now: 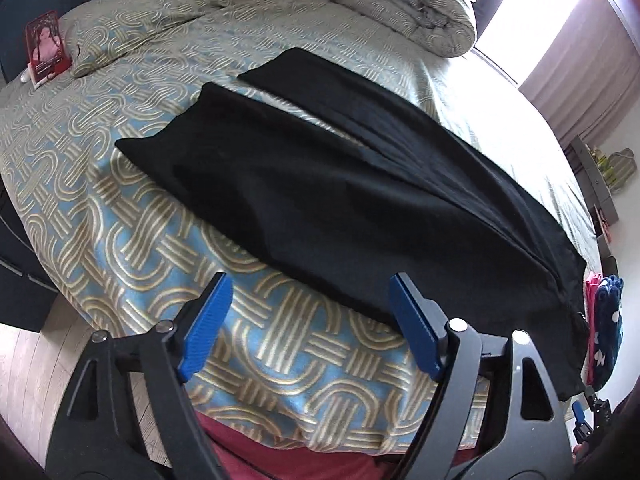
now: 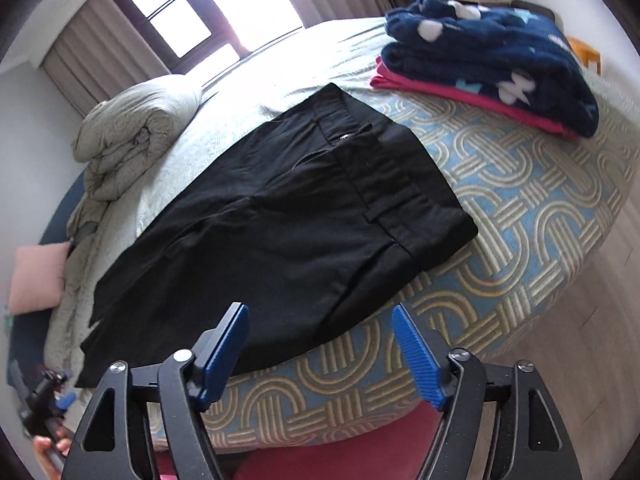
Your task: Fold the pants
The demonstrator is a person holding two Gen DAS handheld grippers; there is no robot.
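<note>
Black pants [image 1: 328,184] lie flat on the patterned bedspread [image 1: 132,240], their two legs spread apart toward the far left. In the right wrist view the pants [image 2: 288,232] show their waistband [image 2: 400,176] at the right. My left gripper [image 1: 310,312] is open and empty, just short of the near edge of the pant leg. My right gripper [image 2: 320,340] is open and empty, over the near edge of the pants below the waistband. The other gripper shows small at the left edge of the right wrist view [image 2: 48,396].
A folded navy and pink pile [image 2: 492,68] sits on the bed right of the waistband. A rolled grey duvet [image 2: 136,132] lies at the far side. A red card [image 1: 46,50] lies at the bed's far left. A pink pillow [image 2: 36,280] lies at the left.
</note>
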